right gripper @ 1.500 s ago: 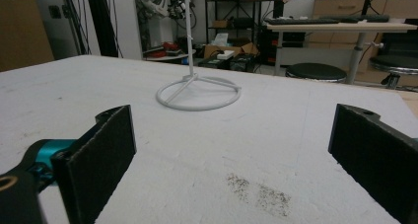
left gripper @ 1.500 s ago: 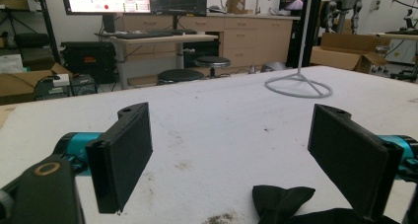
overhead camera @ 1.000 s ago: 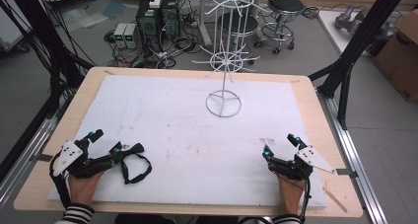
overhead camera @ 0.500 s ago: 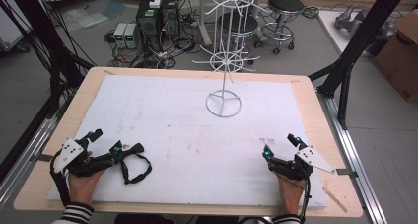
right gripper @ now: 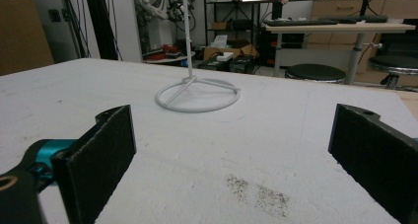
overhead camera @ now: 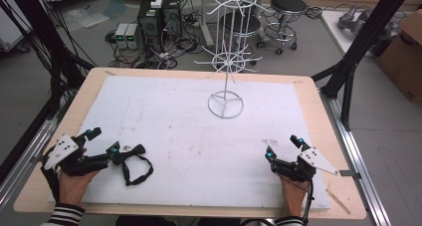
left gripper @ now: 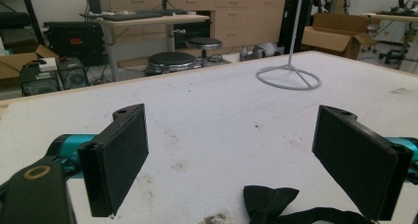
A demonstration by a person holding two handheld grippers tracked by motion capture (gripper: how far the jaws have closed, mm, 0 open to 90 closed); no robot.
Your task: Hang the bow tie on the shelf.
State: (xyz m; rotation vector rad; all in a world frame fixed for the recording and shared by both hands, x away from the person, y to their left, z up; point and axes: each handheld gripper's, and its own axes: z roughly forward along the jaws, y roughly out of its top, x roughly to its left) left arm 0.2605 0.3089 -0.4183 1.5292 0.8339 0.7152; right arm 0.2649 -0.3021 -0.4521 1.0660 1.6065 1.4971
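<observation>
Bow tie (overhead camera: 132,150) in black, one only, lies flat on the white pad of the desk (overhead camera: 189,136) near its front left corner, just ahead of the left gripper (overhead camera: 102,145). Its bow sits at the end nearest that gripper's jaws, and its strap (overhead camera: 138,169) loops away from the bow toward the front edge and to the right; the long axis runs roughly from the bow down to the far curve of the loop. In the left gripper view the bow (left gripper: 268,200) lies low between the jaws, closer to the right-hand one, with no contact that can be seen. Left jaws stand wide open and hold nothing. One right gripper (overhead camera: 283,147) rests near the front right corner, well apart from the tie, its jaws spread wide and empty. One white wire stand (overhead camera: 226,104) rises at the far middle of the pad.
</observation>
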